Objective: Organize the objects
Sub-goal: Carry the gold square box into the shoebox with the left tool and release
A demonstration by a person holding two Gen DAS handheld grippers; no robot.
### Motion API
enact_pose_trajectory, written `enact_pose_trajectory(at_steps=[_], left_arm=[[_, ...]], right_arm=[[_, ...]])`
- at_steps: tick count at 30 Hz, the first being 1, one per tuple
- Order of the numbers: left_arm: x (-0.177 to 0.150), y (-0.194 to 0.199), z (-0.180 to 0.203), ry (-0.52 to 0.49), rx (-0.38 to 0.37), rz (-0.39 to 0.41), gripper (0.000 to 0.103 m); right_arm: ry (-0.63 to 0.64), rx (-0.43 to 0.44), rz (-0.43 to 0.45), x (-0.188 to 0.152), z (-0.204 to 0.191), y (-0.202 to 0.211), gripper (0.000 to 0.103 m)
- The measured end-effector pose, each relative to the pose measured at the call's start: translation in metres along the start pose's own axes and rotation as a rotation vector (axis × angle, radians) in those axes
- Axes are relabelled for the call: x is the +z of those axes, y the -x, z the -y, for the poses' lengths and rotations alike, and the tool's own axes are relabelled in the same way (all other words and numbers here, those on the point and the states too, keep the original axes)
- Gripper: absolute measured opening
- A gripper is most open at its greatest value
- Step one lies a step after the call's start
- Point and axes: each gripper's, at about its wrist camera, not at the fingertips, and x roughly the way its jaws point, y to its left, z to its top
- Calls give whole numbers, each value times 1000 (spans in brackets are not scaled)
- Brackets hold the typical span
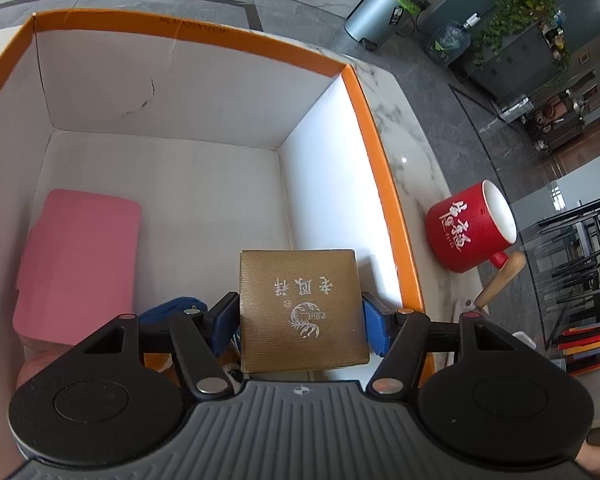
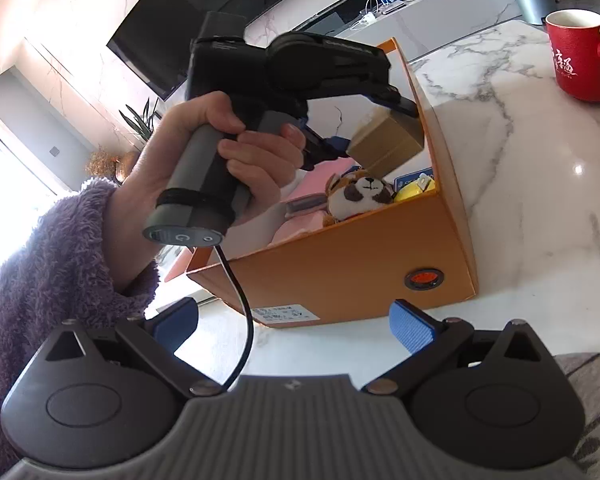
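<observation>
My left gripper is shut on a small gold box with white characters and holds it above the inside of the orange box, near its right wall. The right wrist view shows that gold box held over the orange box. My right gripper is open and empty, low in front of the orange box. In the box lie a pink case, a blue item, a plush dog and a yellow item.
A red mug with a wooden handle stands on the marble table to the right of the orange box. It also shows in the right wrist view. A stack of coloured pieces lies at the table's right edge.
</observation>
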Motion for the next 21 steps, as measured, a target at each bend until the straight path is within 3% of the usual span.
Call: enact_pose_trajectory(at_steps=[12, 21], left_arm=[[3, -5, -6, 29, 6, -43, 75], [-2, -2, -1, -43, 26, -2, 87]], right_arm=[[1, -3, -5, 2, 3, -3, 99], [-19, -6, -16, 4, 6, -5, 99]])
